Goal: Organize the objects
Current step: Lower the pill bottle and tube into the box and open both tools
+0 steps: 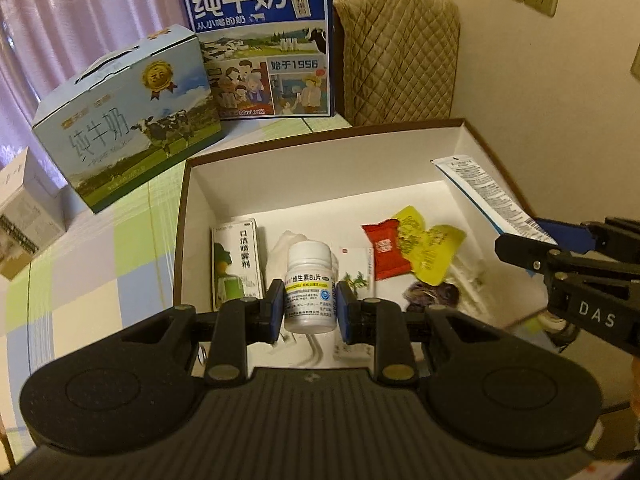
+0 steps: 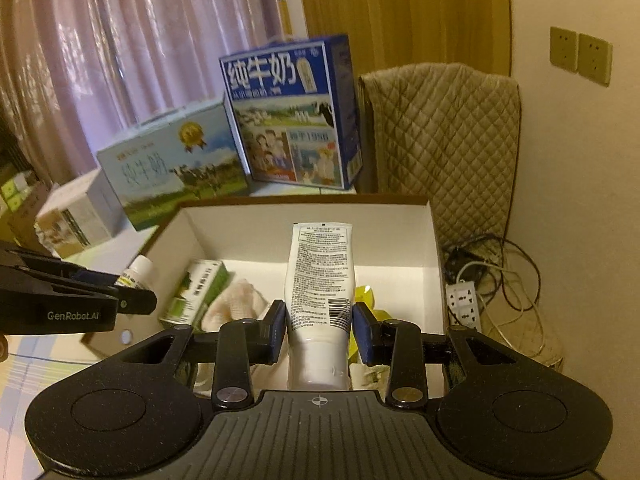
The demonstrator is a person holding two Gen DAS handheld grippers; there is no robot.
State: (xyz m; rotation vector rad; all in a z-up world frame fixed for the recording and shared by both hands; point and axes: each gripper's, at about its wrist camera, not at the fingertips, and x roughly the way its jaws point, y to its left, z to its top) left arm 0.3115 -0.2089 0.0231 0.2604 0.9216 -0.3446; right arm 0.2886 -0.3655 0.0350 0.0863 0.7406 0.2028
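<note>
My left gripper (image 1: 308,300) is shut on a white vitamin bottle (image 1: 310,280), held upright over the near part of an open white storage box (image 1: 320,176). Inside the box lie a green spray carton (image 1: 236,264), a white cloth (image 1: 286,244), a red candy packet (image 1: 386,254) and yellow packets (image 1: 428,252). My right gripper (image 2: 320,320) is shut on a white tube (image 2: 320,276), which points towards the far wall of the box (image 2: 400,240). That tube (image 1: 488,196) and right gripper (image 1: 520,236) show over the box's right side. The left gripper (image 2: 132,290) and bottle (image 2: 138,270) show at the left.
Two milk cartons (image 1: 128,120) (image 1: 264,44) stand behind the box on a checkered tablecloth (image 1: 100,260). A smaller box (image 1: 24,216) sits far left. A quilted cover (image 2: 444,148) hangs at the back right, with a power strip (image 2: 464,308) and tangled cables below it.
</note>
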